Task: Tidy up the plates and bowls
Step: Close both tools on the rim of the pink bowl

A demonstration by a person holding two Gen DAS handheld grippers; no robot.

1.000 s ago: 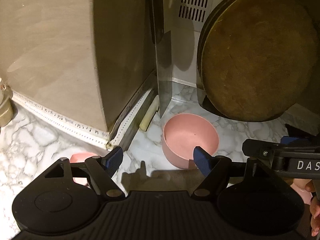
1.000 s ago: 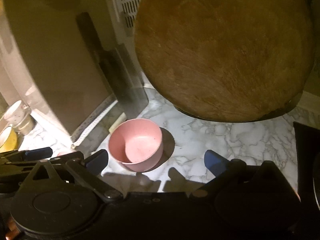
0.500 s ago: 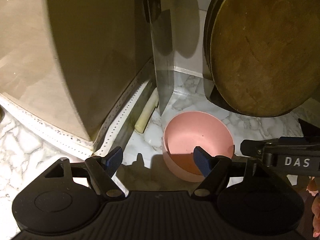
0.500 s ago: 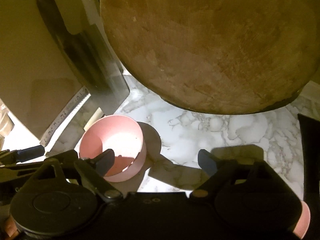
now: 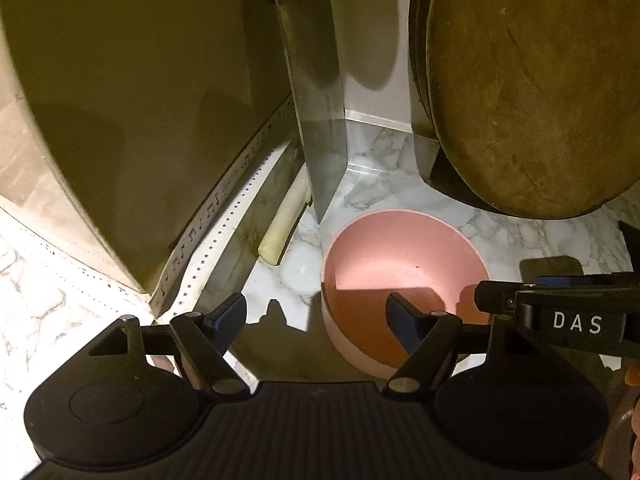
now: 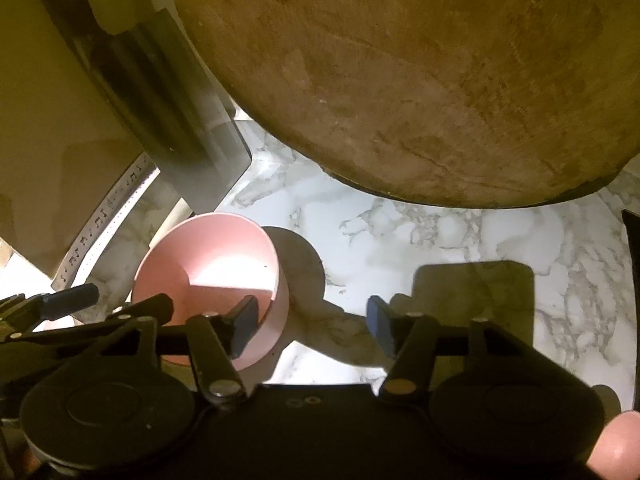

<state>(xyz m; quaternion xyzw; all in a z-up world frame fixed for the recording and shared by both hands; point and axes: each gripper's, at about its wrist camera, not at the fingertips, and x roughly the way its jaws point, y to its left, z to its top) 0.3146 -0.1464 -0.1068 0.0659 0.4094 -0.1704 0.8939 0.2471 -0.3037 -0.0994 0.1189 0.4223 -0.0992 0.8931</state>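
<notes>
A pink bowl [image 5: 400,256] stands upright on the marble counter in a corner; it also shows in the right wrist view [image 6: 216,252]. My left gripper [image 5: 316,316] is open, its right finger over the bowl's inside and its left finger outside the rim. My right gripper [image 6: 312,320] is open, its left finger over the bowl's inside near the right wall, its right finger over bare counter. Both straddle the bowl's wall; contact cannot be told.
A round wooden cutting board [image 5: 532,80] leans against the wall behind the bowl. A cleaver [image 5: 316,92] stands on its tip left of it, with a pale stick [image 5: 284,228] on the counter. A beige wall panel [image 5: 140,100] is at left. A pink object [image 6: 616,444] shows at the lower right.
Both grippers have moved forward and closer to the pink bowl, which now sits under their inner fingers. The bowl itself has stayed in place.
</notes>
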